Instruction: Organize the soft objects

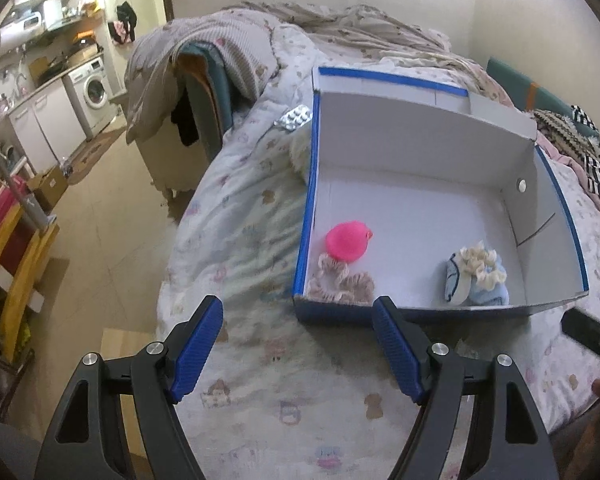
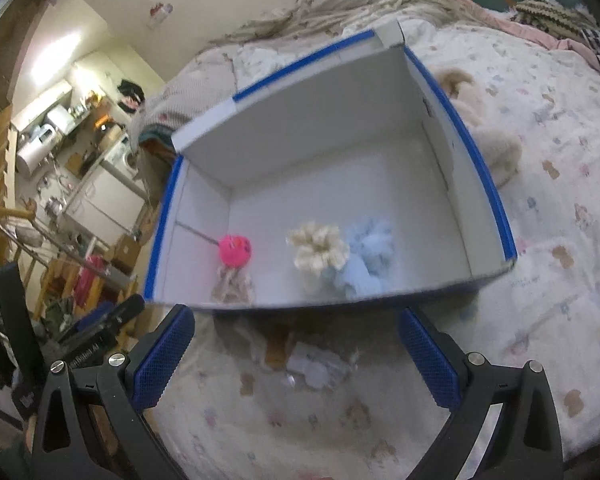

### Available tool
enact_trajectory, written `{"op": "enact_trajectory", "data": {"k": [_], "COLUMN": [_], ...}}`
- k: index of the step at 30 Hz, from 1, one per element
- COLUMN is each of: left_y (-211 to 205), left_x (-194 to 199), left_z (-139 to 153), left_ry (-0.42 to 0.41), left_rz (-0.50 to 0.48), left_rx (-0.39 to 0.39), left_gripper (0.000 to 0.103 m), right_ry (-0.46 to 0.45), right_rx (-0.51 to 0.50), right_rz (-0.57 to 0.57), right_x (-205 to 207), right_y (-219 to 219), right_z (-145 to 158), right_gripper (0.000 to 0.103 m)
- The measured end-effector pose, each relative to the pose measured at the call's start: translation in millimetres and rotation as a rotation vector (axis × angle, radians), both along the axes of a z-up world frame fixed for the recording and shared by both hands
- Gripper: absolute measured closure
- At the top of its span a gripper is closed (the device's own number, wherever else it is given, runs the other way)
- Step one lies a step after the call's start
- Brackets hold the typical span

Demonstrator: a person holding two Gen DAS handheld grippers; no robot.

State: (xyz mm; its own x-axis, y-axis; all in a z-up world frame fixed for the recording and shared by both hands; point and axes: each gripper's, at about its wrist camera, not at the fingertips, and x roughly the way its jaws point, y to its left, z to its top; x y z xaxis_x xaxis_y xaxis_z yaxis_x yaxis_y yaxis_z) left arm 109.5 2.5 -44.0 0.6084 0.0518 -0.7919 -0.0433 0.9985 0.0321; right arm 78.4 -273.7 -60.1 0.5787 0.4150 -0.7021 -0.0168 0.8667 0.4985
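Note:
An open blue-rimmed white cardboard box (image 1: 420, 136) (image 2: 324, 120) lies on the bed. Inside are a pink ball (image 1: 347, 240) (image 2: 235, 250), a beige scrunchie (image 1: 346, 282) (image 2: 233, 286), a cream scrunchie (image 1: 482, 266) (image 2: 318, 250) and a light blue soft piece (image 1: 492, 292) (image 2: 366, 258). A beige plush toy (image 2: 488, 132) lies outside, against the box's right wall; in the left wrist view it (image 1: 300, 152) peeks out behind the left wall. My left gripper (image 1: 298, 344) is open and empty before the box. My right gripper (image 2: 296, 356) is open and empty too.
The bed has a patterned quilt (image 1: 240, 208) (image 2: 552, 240). A pill blister pack (image 1: 294, 118) lies beyond the box. Piled bedding (image 1: 340, 28) is at the back. The floor and a kitchen area with a washing machine (image 1: 94, 92) are to the left.

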Motion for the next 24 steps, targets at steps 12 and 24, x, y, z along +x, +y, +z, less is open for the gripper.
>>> {"op": "enact_trajectory", "data": {"k": [12, 24], "left_y": [5.7, -31.9], "left_x": [8.2, 28.0], "left_z": [-41.6, -74.1], "left_ry": [0.179, 0.274], "left_rz": [0.032, -0.071], "left_rx": [-0.059, -0.161], "left_gripper": [0.028, 0.028], "right_ry": [0.216, 0.294], "right_rx": [-0.145, -0.124], "right_rz": [0.027, -0.035], "right_x": [1.1, 13.6], "right_y": [13.5, 2.7], "right_z": [-42.3, -61.4], "right_gripper": [0.0, 0.0]}}
